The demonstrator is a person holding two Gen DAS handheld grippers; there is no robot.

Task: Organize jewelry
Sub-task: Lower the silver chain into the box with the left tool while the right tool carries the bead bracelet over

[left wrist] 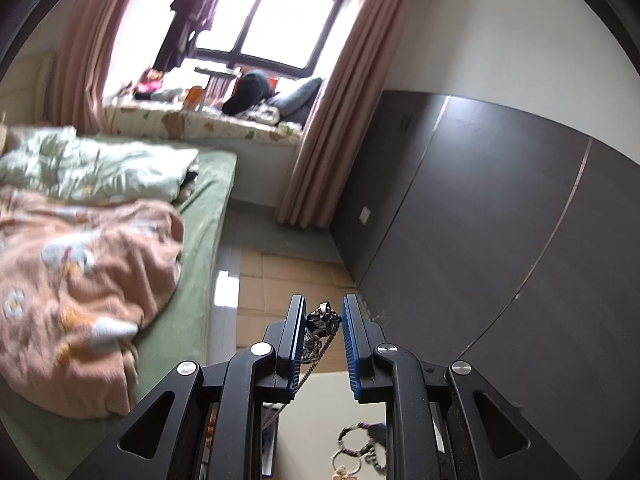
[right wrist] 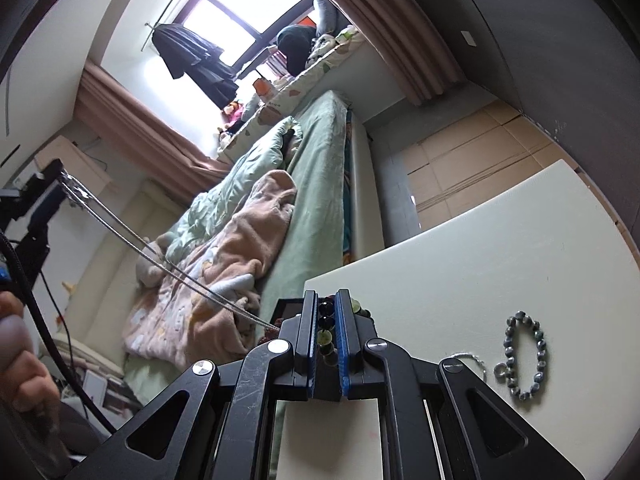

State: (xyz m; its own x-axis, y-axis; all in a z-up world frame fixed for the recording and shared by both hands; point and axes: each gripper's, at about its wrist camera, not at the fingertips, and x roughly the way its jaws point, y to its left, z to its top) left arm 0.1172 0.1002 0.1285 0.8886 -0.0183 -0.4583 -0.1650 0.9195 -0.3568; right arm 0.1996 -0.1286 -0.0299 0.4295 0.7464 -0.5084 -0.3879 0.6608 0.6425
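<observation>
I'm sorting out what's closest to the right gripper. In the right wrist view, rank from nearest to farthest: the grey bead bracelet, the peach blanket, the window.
From the right gripper:
1. Grey bead bracelet, on the cream table to its right.
2. Peach blanket, on the bed to the left.
3. Window, far at the top.

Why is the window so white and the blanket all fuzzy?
Left wrist view: daylight washes the window out to white, and the pink blanket looks smeared, while the gripper stays sharp. Right wrist view: the window glares too, and the lens bends the table edge.
</observation>
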